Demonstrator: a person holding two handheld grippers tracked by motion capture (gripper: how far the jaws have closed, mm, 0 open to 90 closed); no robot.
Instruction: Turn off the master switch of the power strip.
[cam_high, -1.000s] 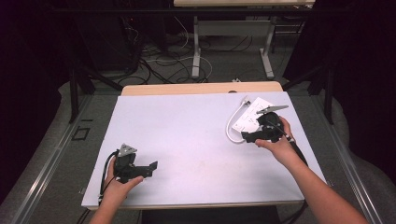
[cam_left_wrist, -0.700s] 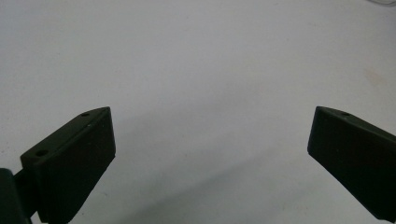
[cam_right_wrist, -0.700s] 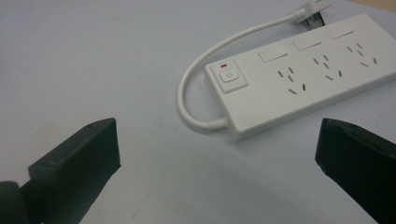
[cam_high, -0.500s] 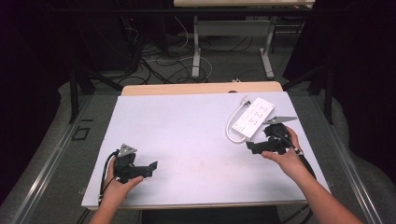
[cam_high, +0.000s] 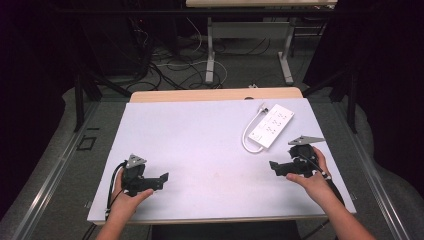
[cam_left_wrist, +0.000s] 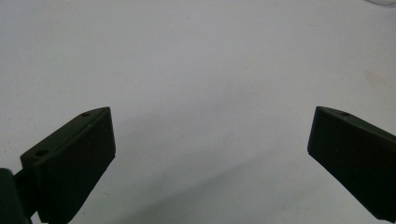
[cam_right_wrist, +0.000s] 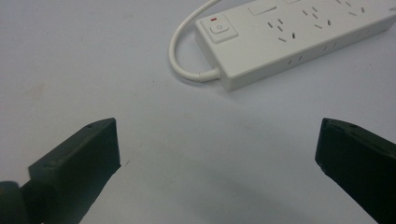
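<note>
Both grippers released near the front of the desk (cam_high: 200, 130), power strip lying untouched.

We held the right gripper (cam_high: 274, 166) at the lower right of the high view, its fingers (cam_right_wrist: 74, 163) spread wide and gripping nothing. The white power strip (cam_high: 270, 125) lay flat just above it at the right of the frame, its cord (cam_high: 247, 135) curled at its left side. We kept the left gripper (cam_high: 164, 178) at the lower left, well apart from the strip, fingers (cam_left_wrist: 70, 158) likewise parted over bare desk.
</note>
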